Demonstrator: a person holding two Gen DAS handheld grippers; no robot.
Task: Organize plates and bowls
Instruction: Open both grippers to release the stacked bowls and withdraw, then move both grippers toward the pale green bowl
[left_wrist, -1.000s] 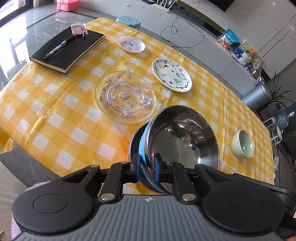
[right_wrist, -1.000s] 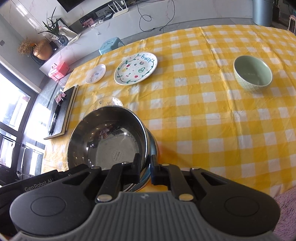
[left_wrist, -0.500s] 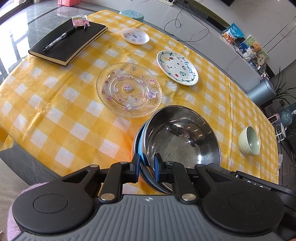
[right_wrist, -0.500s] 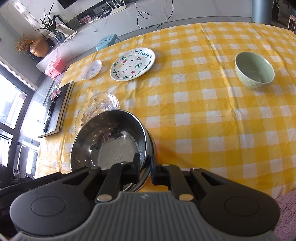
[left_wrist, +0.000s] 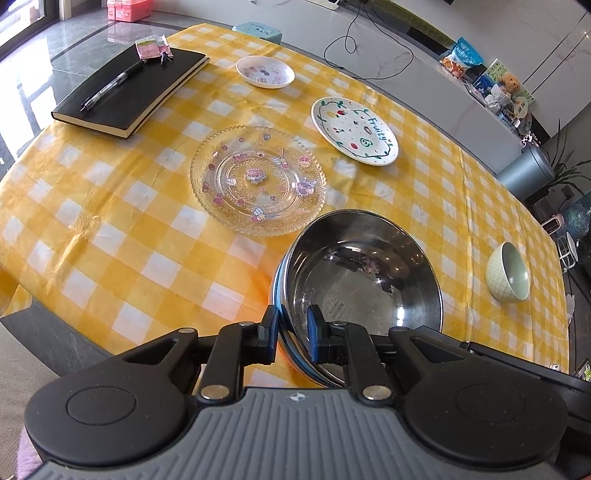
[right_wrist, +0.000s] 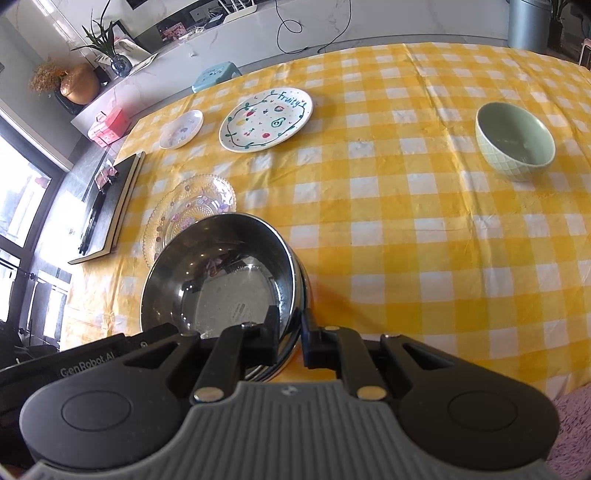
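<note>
Your left gripper (left_wrist: 291, 330) and right gripper (right_wrist: 290, 332) each clamp the steel bowl's (left_wrist: 364, 273) rim above the yellow checked tablecloth (left_wrist: 122, 236); grey floor (left_wrist: 55, 62) lies beyond.

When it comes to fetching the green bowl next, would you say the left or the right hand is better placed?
Right, probably. Both grippers, left and right, clamp the steel bowl; the green bowl lies on the right gripper's side.

Three plates (left_wrist: 258, 180), perhaps three bowls (left_wrist: 364, 278)
</note>
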